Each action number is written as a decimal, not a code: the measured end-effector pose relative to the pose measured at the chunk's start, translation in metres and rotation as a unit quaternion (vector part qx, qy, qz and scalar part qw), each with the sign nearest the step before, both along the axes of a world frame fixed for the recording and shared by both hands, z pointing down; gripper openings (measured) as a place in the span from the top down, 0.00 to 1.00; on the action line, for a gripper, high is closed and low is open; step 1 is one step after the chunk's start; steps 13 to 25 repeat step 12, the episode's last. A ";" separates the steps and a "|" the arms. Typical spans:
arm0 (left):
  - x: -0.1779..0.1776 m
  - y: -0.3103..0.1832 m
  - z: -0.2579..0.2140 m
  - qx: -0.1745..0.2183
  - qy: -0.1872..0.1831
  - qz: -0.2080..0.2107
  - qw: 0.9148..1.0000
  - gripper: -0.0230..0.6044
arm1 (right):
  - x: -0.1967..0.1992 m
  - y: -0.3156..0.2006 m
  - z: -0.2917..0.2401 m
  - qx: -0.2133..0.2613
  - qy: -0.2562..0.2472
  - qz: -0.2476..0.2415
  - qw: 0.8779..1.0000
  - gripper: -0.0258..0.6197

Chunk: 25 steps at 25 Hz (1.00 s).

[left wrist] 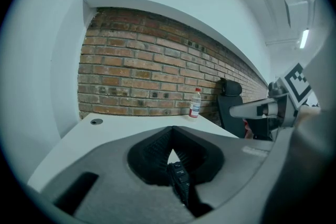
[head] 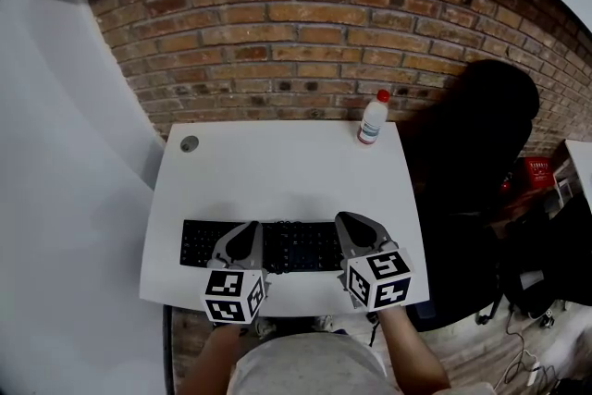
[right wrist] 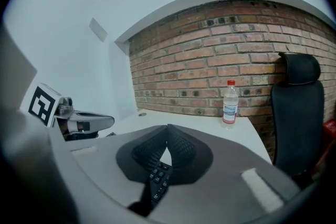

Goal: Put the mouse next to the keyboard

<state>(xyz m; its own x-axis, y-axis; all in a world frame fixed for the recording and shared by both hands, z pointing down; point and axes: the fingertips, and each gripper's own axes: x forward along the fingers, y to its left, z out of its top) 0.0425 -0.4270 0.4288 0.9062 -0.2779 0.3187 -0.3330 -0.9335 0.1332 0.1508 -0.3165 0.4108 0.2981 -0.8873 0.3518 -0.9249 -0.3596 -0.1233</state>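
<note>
A black keyboard (head: 296,245) lies along the near edge of the white table (head: 277,171). No mouse shows in any view. My left gripper (head: 250,234) hovers over the keyboard's left half with its jaws shut and nothing between them. My right gripper (head: 356,227) hangs over the keyboard's right end, its jaws also shut and empty. In the left gripper view the closed tips of the left gripper (left wrist: 171,131) meet above a strip of keyboard keys (left wrist: 181,181). The right gripper view shows the right gripper (right wrist: 168,129) the same way, with keyboard keys (right wrist: 157,178) below the joined tips.
A clear plastic bottle (head: 373,118) with a red cap stands at the table's back right corner. A round cable hole (head: 189,143) sits at the back left. A black office chair (head: 486,134) stands right of the table, and a brick wall runs behind it.
</note>
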 end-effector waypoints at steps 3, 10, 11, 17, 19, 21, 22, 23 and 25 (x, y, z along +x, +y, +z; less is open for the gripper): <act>0.002 0.003 0.000 0.000 -0.001 0.002 1.000 0.97 | -0.001 0.001 0.001 0.000 -0.003 -0.002 1.000 0.94; 0.004 0.005 0.002 -0.001 -0.001 0.007 1.000 0.97 | -0.003 0.001 0.002 0.002 -0.006 -0.005 1.000 0.94; 0.004 0.005 0.002 -0.001 -0.002 0.007 1.000 0.97 | -0.003 0.001 0.002 0.002 -0.006 -0.005 1.000 0.94; 0.004 0.005 0.002 -0.001 -0.002 0.007 1.000 0.97 | -0.003 0.001 0.002 0.002 -0.006 -0.006 1.000 0.94; 0.004 0.005 0.002 -0.001 -0.002 0.007 1.000 0.97 | -0.003 0.001 0.002 0.002 -0.006 -0.006 1.000 0.94; 0.004 0.005 0.002 -0.001 -0.002 0.007 1.000 0.97 | -0.003 0.001 0.002 0.002 -0.006 -0.006 1.000 0.94; 0.004 0.005 0.002 -0.001 -0.002 0.007 1.000 0.97 | -0.003 0.001 0.002 0.002 -0.006 -0.006 1.000 0.94; 0.004 0.005 0.002 -0.001 -0.002 0.007 1.000 0.97 | -0.003 0.001 0.002 0.002 -0.006 -0.006 1.000 0.94; 0.004 0.005 0.002 -0.001 -0.002 0.007 1.000 0.97 | -0.003 0.001 0.002 0.002 -0.006 -0.006 1.000 0.94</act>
